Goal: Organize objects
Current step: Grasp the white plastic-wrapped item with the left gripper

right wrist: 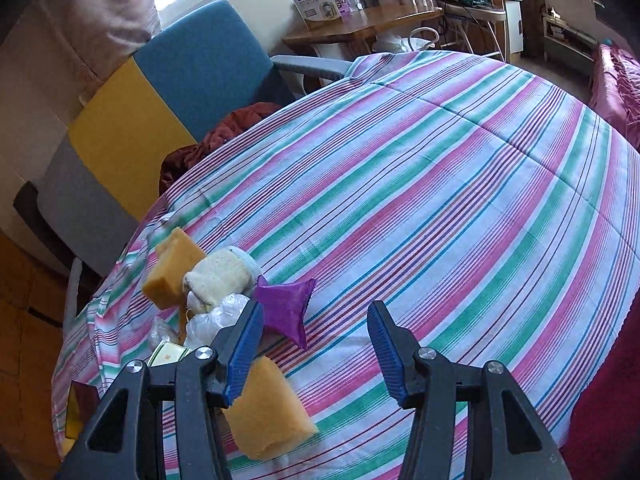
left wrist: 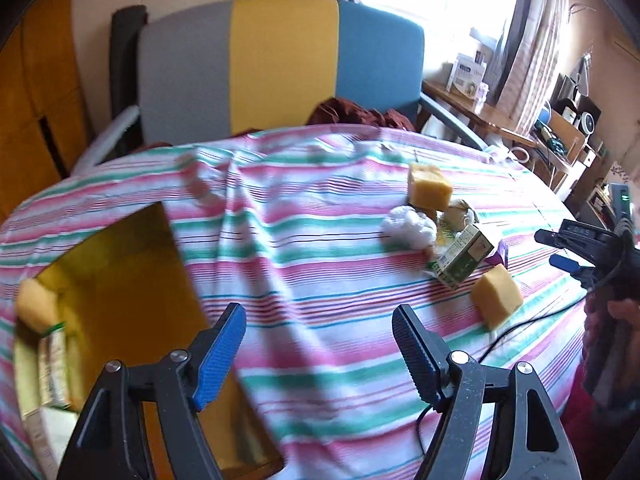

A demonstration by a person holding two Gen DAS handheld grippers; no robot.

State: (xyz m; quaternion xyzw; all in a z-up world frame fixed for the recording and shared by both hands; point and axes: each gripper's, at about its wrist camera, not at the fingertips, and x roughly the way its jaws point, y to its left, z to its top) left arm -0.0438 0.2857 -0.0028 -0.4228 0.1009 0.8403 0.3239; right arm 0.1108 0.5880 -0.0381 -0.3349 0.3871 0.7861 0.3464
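Note:
On the striped tablecloth (left wrist: 320, 240) lies a small heap: two yellow sponges (left wrist: 430, 186) (left wrist: 496, 300), a white plastic wad (left wrist: 408, 226), a green-and-white carton (left wrist: 464, 256), a cream sock (right wrist: 220, 276) and a purple pouch (right wrist: 286, 306). An open cardboard box (left wrist: 120, 280) at the left holds another sponge (left wrist: 36, 304) and cartons (left wrist: 52, 372). My left gripper (left wrist: 320, 352) hovers open over bare cloth between box and heap. My right gripper (right wrist: 316, 352) is open just right of the heap, its left finger above the near sponge (right wrist: 268, 412), nothing between its pads.
A chair (left wrist: 280, 72) with a grey, yellow and blue back stands behind the table, dark red cloth (left wrist: 352, 112) on its seat. A black cable (left wrist: 500, 340) crosses the cloth near a hand (left wrist: 616, 320). A wooden side table (right wrist: 360, 24) stands at the back.

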